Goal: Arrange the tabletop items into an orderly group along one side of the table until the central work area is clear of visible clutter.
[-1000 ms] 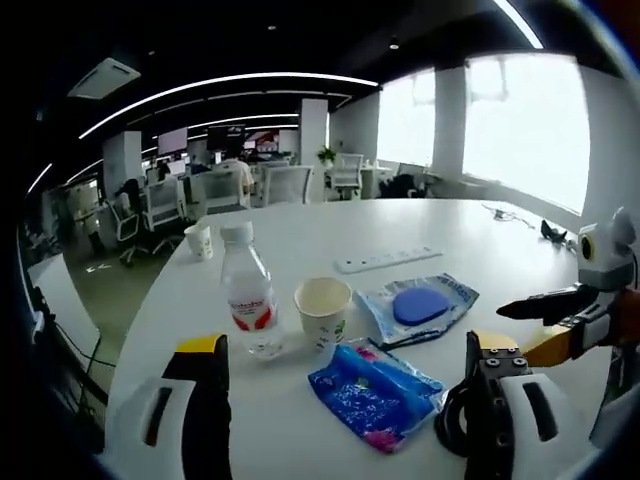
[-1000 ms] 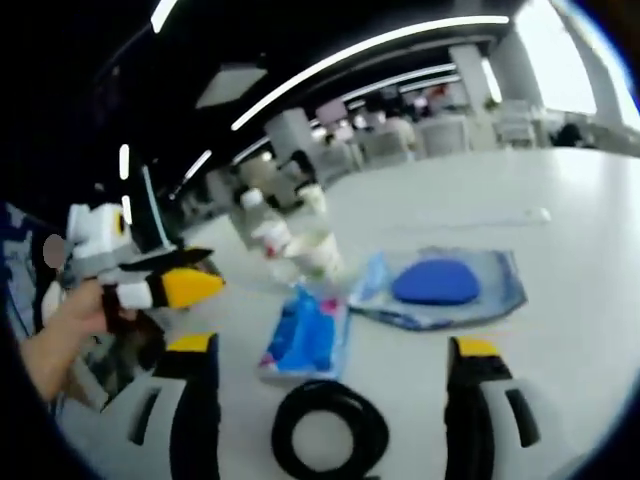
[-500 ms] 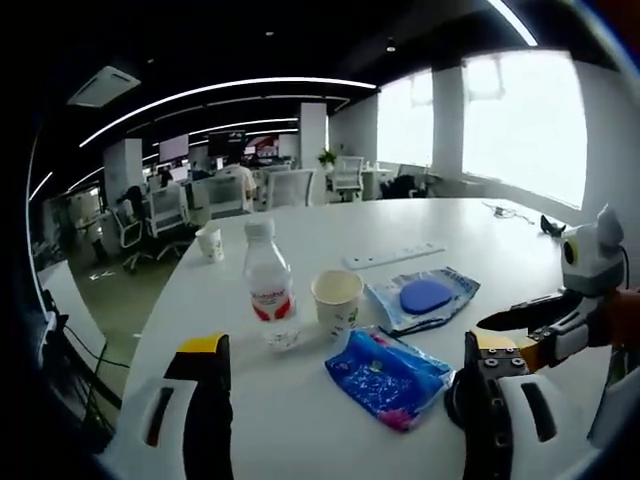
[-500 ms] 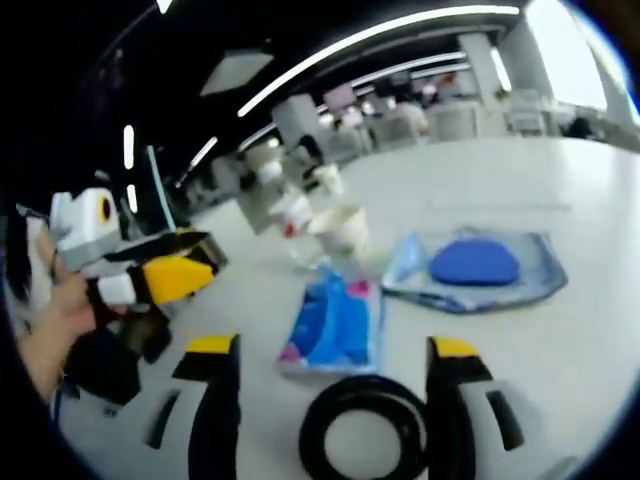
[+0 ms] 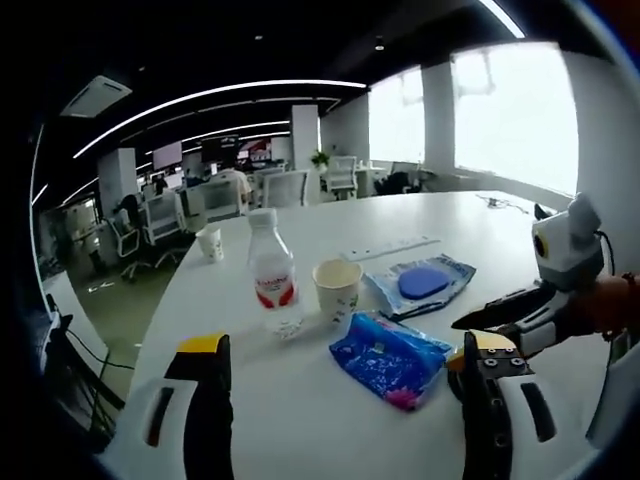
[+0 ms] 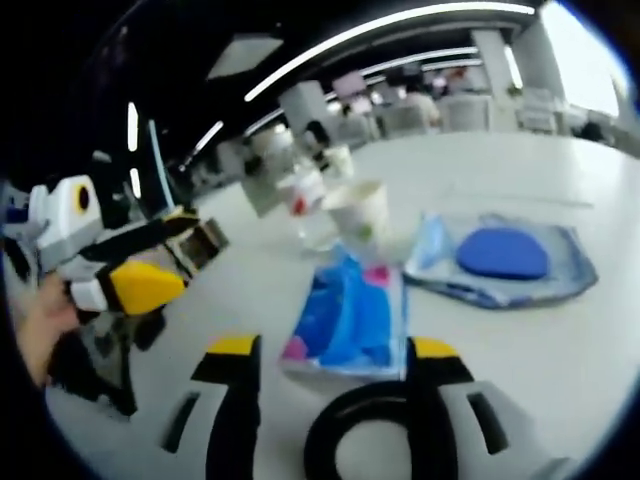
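Several items are grouped near the front of the white table (image 5: 470, 230). A blue snack packet (image 5: 388, 358) lies flat closest to the grippers, with a paper cup (image 5: 338, 289) just behind it and a clear water bottle (image 5: 272, 284) with a red label standing upright beside the cup. A pale blue pouch (image 5: 420, 286) holding a dark blue oval pad is laid flat next to the cup. A white power strip (image 5: 388, 247) and a second paper cup (image 5: 210, 243) are placed farther back, well apart from the group.

In the right gripper view, a black ring (image 6: 352, 440) is seen between the jaws of the right gripper (image 6: 335, 355); the jaws are drawn close on it, though a firm grip cannot be confirmed. The snack packet (image 6: 350, 322) lies just ahead of their tips.

The left gripper (image 5: 340, 350) is held low over the table edge, its jaws spread wide with nothing between them. It is also seen in the right gripper view (image 6: 135, 285), carried by a hand (image 6: 35, 330).
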Available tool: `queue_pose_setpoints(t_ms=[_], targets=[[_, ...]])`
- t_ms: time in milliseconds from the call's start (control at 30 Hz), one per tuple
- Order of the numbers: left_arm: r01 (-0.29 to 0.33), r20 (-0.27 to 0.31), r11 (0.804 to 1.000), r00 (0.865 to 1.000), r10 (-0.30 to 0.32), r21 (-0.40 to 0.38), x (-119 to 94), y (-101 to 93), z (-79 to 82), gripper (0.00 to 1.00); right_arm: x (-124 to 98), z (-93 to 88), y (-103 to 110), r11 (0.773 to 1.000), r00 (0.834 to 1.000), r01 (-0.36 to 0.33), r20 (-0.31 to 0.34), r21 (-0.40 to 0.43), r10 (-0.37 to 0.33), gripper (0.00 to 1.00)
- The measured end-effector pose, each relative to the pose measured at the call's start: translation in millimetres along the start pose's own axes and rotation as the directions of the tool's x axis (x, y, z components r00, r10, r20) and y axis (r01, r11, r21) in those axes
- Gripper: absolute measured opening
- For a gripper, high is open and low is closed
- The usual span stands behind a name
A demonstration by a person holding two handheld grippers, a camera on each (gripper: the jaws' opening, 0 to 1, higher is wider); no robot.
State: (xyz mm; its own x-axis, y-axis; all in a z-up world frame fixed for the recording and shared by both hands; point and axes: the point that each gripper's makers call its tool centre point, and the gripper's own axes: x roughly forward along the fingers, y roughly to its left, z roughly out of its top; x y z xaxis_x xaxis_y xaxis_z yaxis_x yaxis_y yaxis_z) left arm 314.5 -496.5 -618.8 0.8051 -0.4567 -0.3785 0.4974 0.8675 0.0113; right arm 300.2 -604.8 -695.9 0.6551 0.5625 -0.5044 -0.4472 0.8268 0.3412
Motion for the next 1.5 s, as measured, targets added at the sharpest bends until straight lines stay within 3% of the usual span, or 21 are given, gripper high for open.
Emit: queue_pose_setpoints(t_ms=[600,767,1000,1200,1500], targets=[[-0.023,-0.027,0.999,0.999,0.024,0.028,-7.8,3.3,-13.9,0.91,32.1,-7.4,-0.3,0.997,0.997,0.056,-0.061,0.05,-0.053,0.31],[-0.028,-0.04,0.999,0.999,0.03,0.034,-10.0,5.5,-19.6,0.9,35.7,-10.2,-6.4,0.992,0.992,0.099,-0.082,0.083,-0.093,0.28],[-0.029,-0.043,0.999,0.999,0.029,0.017,-13.5,8.0,-23.3,0.88,36.2,-11.6,-12.4,0.979,0.985,0.151,-0.104,0.14,-0.137,0.15],[-0.035,-0.037,0.999,0.999,0.036,0.01,-17.9,12.6,-22.9,0.87,37.3,-11.5,-7.9,0.977,0.986,0.142,-0.112,0.158,-0.125,0.02],[-0.033,-0.032,0.999,0.999,0.033,0.008,-22.0,16.2,-21.9,0.82,34.6,-9.7,-2.7,0.982,0.987,0.122,-0.118,0.142,-0.105,0.0]])
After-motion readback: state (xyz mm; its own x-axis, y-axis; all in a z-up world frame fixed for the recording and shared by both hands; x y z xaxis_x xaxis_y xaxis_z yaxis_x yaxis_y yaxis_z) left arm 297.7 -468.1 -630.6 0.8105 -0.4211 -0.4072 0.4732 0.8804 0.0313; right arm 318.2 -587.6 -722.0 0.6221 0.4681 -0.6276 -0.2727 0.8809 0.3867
